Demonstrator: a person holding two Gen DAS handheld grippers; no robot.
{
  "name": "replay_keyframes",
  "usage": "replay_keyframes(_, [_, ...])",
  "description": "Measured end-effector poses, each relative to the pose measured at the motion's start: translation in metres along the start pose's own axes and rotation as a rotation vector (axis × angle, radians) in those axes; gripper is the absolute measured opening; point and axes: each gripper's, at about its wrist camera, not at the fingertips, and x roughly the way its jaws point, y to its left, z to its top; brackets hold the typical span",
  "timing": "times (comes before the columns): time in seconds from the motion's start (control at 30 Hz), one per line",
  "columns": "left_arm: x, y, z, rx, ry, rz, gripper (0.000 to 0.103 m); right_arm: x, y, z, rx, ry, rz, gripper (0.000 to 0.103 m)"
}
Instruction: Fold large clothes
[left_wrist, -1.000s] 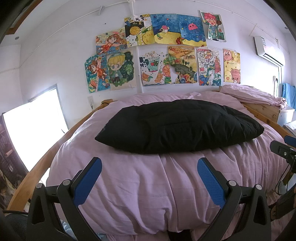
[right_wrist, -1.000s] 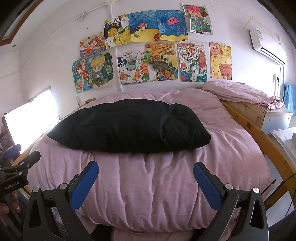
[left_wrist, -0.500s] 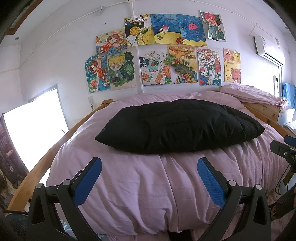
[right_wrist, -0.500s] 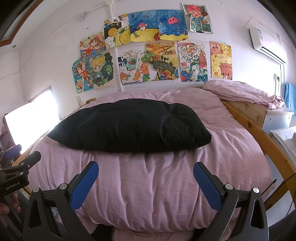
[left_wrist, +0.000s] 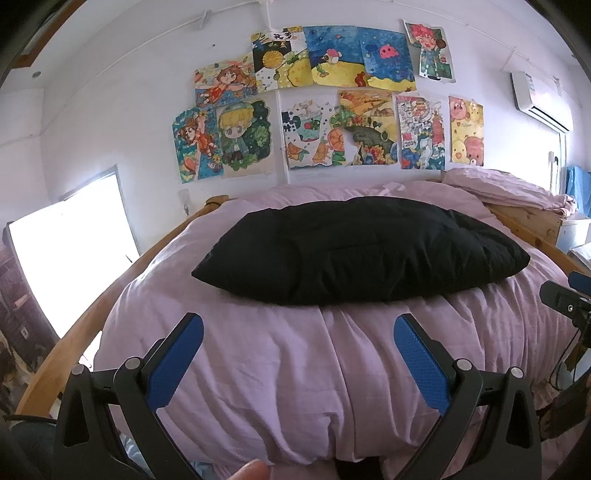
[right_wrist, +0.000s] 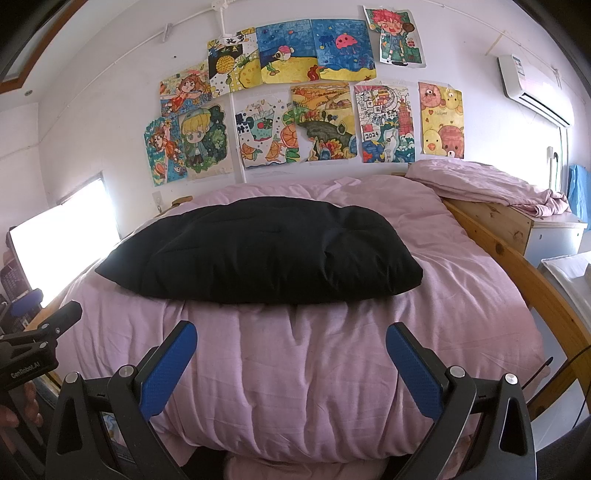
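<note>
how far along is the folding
Done: the black garment lies on the pink bedding as a compact puffy slab, so it may be partly or fully folded; no layers or seams show to confirm that. In hand: nothing. The left gripper and right gripper are both open and short of the garment, over the bedding. Left: any further folds, if needed, need a fresh grasp first.

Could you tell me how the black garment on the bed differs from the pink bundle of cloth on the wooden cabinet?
The black garment is dark and puffy; the pink bundle is pale and thin. The garment lies spread in a neat oblong in the middle of the bed, while the bundle is loosely heaped and creased on the cabinet beside it. The garment looks the larger. Both lie untouched: the left gripper and right gripper are open, short of either.
</note>
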Motion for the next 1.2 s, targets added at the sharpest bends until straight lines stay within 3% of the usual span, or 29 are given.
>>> replay_keyframes(1.2, [0.008,0.014,-0.004,0.03,0.021,-0.002,0.101,0.001,0.004,-0.001,0.004,-0.001,-0.002,0.103])
